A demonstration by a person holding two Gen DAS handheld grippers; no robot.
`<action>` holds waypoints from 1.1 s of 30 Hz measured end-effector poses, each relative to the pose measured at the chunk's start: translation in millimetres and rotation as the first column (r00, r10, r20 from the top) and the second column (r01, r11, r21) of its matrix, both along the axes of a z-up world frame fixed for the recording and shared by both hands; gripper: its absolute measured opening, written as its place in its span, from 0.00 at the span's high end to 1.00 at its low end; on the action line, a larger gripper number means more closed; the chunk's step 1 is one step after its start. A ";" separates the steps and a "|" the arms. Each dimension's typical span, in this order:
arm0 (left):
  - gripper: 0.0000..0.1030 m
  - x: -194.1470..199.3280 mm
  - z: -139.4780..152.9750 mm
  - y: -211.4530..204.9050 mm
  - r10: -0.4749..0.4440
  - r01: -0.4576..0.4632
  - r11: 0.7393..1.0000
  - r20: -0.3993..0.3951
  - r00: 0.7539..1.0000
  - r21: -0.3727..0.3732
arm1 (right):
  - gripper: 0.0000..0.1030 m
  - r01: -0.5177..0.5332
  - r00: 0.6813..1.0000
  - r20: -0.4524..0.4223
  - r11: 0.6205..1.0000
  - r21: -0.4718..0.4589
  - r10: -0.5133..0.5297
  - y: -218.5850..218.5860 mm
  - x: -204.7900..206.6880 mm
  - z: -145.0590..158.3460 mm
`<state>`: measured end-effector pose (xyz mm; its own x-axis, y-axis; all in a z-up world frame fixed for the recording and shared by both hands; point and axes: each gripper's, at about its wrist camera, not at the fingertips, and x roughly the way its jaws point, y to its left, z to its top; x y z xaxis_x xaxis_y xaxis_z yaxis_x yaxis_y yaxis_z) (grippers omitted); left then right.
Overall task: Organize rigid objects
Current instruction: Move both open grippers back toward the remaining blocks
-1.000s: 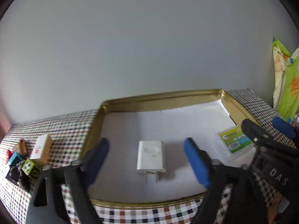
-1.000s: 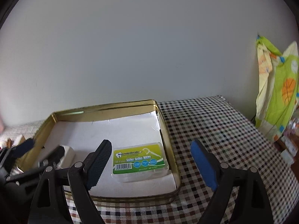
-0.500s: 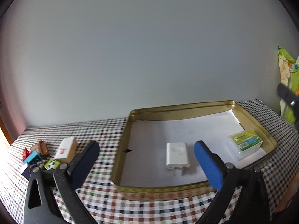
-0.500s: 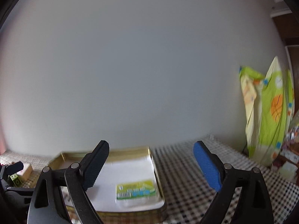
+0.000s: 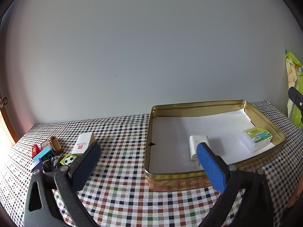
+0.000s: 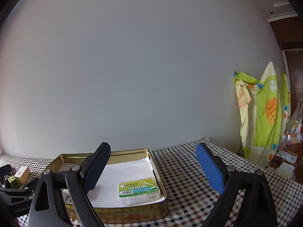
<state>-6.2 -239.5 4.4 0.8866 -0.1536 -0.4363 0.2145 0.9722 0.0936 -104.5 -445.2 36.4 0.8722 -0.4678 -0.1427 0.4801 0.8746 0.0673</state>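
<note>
A gold tin tray point(image 5: 217, 104) lined with white paper stands on the checked tablecloth. In it lie a white plug charger point(image 5: 197, 144) and a clear floss box with a green label point(image 5: 257, 139). My left gripper point(image 5: 148, 148) hangs open and empty over the cloth just left of the tray's near corner. A pile of small items lies at the far left: a white carton point(image 5: 83, 144), a soccer-print cube point(image 5: 68, 158) and a teal box point(image 5: 43, 154). My right gripper point(image 6: 153, 149) is open and empty, above the tray's point(image 6: 158, 172) right side, with the floss box point(image 6: 139, 189) below it.
A wall runs close behind the table. A green and yellow patterned cloth point(image 6: 265, 117) hangs at the right beyond the table edge, with clutter point(image 6: 287, 160) beside it. Checked cloth point(image 6: 198, 179) lies bare right of the tray. The left gripper's body point(image 6: 13, 198) shows at the lower left of the right wrist view.
Both grippers drew back from the tray. The left view swung left, so the pile shows more fully. The right view tilted up towards the wall.
</note>
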 end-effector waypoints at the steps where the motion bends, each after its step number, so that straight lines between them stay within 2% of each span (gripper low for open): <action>1: 0.01 -0.8 0.0 2.6 0.002 -0.002 1.000 -0.001 1.000 -0.004 | 0.09 0.005 1.000 0.002 1.000 0.002 -0.005 3.0 -1.2 -0.1; 10: 0.01 6.3 -2.0 27.8 0.029 -0.032 0.998 -0.054 0.998 -0.053 | 0.09 0.003 1.000 0.020 0.998 -0.061 -0.002 31.2 -11.4 3.6; 15: 0.01 3.3 -1.3 38.9 0.028 -0.030 0.999 -0.049 0.998 -0.036 | 0.09 0.011 1.000 0.022 0.997 -0.076 -0.009 43.8 -14.7 4.2; 22: 0.01 2.8 -0.5 61.0 0.041 -0.043 0.999 -0.046 0.998 -0.034 | 0.09 -0.046 0.999 -0.026 0.996 -0.079 0.044 67.6 -4.7 1.3; 33: 0.01 5.5 0.5 102.3 0.084 -0.084 0.996 -0.022 0.996 0.002 | 0.09 -0.182 0.980 -0.080 0.983 0.008 0.182 124.4 13.6 -5.8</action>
